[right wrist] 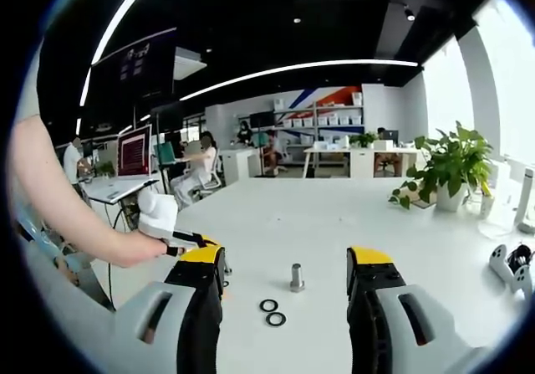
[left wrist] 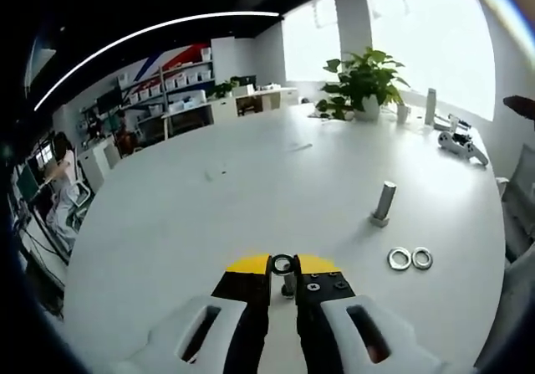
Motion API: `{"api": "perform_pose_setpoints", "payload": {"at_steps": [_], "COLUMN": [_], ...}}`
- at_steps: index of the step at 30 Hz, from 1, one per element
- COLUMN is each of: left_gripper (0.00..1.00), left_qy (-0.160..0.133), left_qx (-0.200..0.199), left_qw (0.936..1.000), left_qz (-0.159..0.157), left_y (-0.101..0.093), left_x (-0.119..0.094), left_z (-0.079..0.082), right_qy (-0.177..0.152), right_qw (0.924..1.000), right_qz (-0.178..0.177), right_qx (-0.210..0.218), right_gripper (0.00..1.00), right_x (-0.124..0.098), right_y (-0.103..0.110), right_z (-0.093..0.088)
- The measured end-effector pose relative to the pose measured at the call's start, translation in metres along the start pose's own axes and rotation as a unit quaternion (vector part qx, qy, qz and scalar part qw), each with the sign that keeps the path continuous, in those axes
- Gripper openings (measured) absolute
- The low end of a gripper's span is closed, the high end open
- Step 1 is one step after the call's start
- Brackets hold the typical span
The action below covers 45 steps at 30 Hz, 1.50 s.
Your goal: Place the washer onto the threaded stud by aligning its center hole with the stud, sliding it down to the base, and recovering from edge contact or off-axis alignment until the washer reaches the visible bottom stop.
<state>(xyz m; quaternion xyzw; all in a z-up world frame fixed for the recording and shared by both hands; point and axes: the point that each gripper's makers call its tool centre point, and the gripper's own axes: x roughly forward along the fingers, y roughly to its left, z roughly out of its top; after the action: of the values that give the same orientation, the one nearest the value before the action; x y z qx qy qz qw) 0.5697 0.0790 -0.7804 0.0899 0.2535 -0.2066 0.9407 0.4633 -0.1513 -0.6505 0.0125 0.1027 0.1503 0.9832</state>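
Now left tongs (left wrist: pixel 282 267) pinch a washer (left wrist: pixel 282 264); no writing is legible.

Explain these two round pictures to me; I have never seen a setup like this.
No robot here: a person carries a hand-held two-jaw tool in each hand, and a fisheye camera rides on each, looking forward along its jaws.

In the left gripper view, the left tool, grey with yellow tips, is closed on a small dark metal ring washer. Ahead on the large white table stands an upright silver threaded stud, with two loose metal washers lying beside it.

In the right gripper view, the right tool has its jaws wide apart and holds nothing. A bare forearm reaches in from the left. A leafy green potted plant stands at the far edge.
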Motion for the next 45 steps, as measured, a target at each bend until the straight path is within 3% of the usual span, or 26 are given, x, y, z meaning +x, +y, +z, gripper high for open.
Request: {"api": "perform_pose_setpoints", "payload": {"at_steps": [25,31,45], "left_gripper": [0.08,0.08,0.11], "left_qy": [0.031,0.030,0.018], "left_qx": [0.010,0.023,0.014], "left_qw": [0.9995,0.9993,0.9997], "left_qz": [-0.001,-0.004,-0.006], "left_y": [-0.004,-0.006,-0.008], "left_x": [0.007,0.007,0.006], "left_z": [-0.011,-0.010,-0.005], "right_qy": [-0.005,-0.005,-0.007], "right_qw": [1.0000,1.0000,0.9999], "right_qz": [-0.003,-0.003,-0.005], "right_qx": [0.003,0.005,0.007], "right_gripper": [0.61,0.61,0.61], "right_x": [0.000,0.000,-0.001], "right_y": [-0.004,-0.005,-0.004], "right_z": [0.000,0.000,0.002]}}
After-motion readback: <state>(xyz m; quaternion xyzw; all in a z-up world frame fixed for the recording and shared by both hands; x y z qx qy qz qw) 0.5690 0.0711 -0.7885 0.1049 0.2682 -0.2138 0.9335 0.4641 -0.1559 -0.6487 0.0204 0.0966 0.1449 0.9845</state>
